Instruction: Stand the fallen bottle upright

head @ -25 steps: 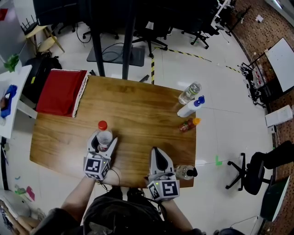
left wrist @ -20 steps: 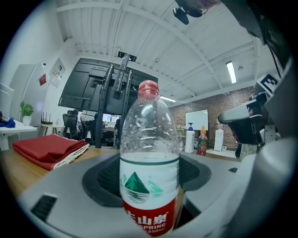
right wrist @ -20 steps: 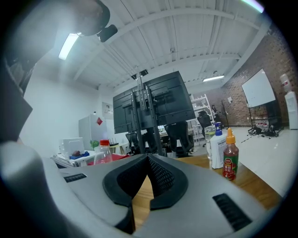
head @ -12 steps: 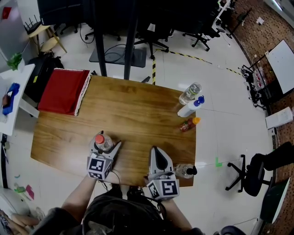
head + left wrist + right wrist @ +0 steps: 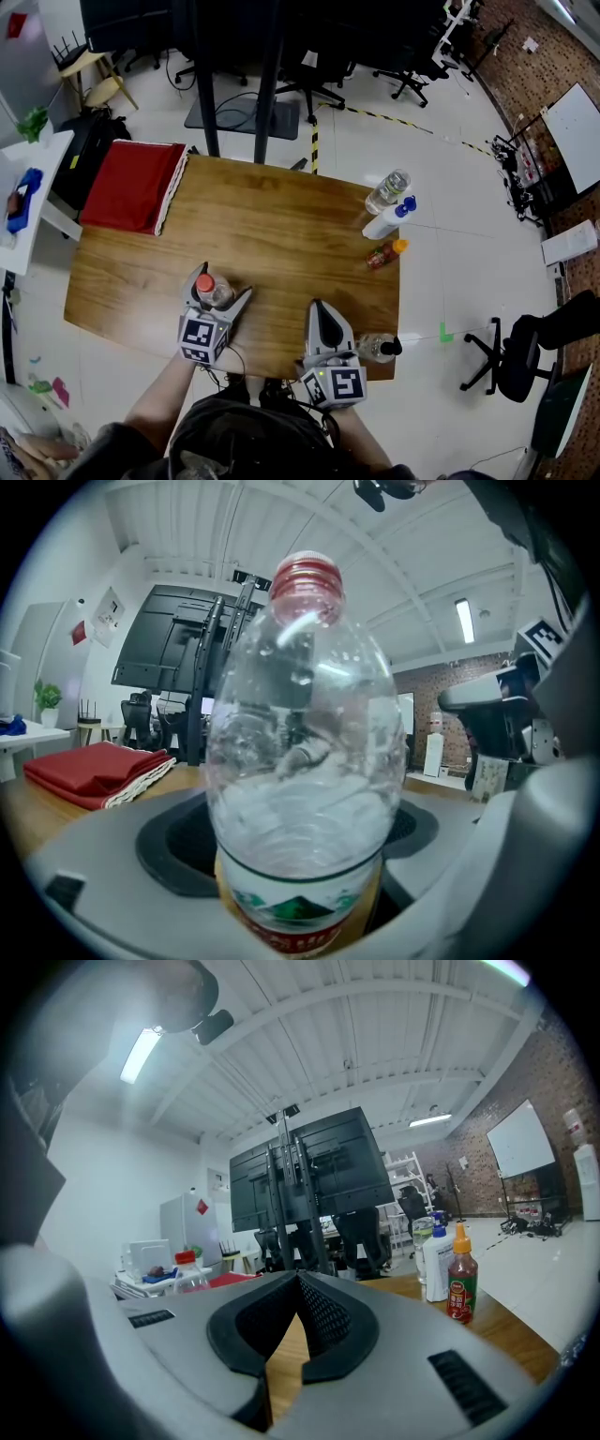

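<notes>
A clear plastic bottle [image 5: 210,292] with a red cap stands upright on the wooden table [image 5: 281,225], near its front left. My left gripper [image 5: 222,285] is around it, jaws spread wide and still opening. In the left gripper view the bottle [image 5: 305,761] fills the middle, and the grey fingers [image 5: 84,883] stand off its sides without pressing. My right gripper [image 5: 319,314] rests to the right, near the table's front edge. Its jaws [image 5: 300,1283] are shut with nothing between them. The same bottle [image 5: 187,1274] shows far left in the right gripper view.
A folded red cloth [image 5: 131,186] lies at the back left corner. At the right edge are a clear bottle [image 5: 387,190], a white bottle with a blue cap [image 5: 389,220] and a small sauce bottle [image 5: 384,254]. A black-capped bottle [image 5: 378,350] lies beside my right gripper.
The bottle has gone from leaning in my left gripper to standing upright on the table. The left jaws have spread wider. The right gripper has not moved.
</notes>
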Available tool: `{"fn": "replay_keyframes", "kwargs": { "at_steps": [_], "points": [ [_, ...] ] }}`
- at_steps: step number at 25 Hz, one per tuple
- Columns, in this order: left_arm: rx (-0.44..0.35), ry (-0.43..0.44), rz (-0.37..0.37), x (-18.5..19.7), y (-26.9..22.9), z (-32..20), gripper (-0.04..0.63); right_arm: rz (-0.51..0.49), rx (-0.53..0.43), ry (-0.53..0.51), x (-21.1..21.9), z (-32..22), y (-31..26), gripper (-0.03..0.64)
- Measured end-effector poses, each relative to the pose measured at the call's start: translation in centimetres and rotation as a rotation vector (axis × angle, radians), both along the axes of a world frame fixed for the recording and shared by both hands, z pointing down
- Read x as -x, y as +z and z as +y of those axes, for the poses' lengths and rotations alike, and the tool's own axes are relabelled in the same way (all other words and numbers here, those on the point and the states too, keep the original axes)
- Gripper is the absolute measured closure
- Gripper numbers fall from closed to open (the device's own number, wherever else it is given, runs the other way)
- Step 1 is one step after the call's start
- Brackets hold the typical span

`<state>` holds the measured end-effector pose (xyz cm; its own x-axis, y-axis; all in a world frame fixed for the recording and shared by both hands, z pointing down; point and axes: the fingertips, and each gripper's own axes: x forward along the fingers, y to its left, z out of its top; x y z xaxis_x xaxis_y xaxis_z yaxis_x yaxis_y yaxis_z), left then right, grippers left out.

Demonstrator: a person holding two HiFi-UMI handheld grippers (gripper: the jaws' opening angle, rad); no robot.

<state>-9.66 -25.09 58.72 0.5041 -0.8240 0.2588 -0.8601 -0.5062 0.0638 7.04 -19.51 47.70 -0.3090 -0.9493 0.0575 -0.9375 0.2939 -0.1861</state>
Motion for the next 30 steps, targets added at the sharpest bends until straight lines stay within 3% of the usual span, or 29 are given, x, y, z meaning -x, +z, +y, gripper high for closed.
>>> {"fn": "replay_keyframes", "kwargs": {
  "at_steps": [6,22,25,30],
  "points": [
    [0.023,-0.001,0.008,0.0,0.1,1.1,0.127,-0.001,0.035,-0.013,0.4,0.6,-0.3,0.620],
    [-0.057,-0.045,0.017,3.0,-4.0,6.1,0.127,-0.010,0.008,-0.033,1.7,2.8,-2.1,0.620],
    [-0.086,-0.068,0.026,3.6,-5.8,7.2,0.127,-0.012,-0.003,-0.035,1.5,3.5,-2.6,0.620],
    [-0.199,-0.089,0.022,3.6,-11.2,8.4,0.127,-0.008,-0.018,-0.034,1.0,4.6,-3.2,0.620]
  ]
}}
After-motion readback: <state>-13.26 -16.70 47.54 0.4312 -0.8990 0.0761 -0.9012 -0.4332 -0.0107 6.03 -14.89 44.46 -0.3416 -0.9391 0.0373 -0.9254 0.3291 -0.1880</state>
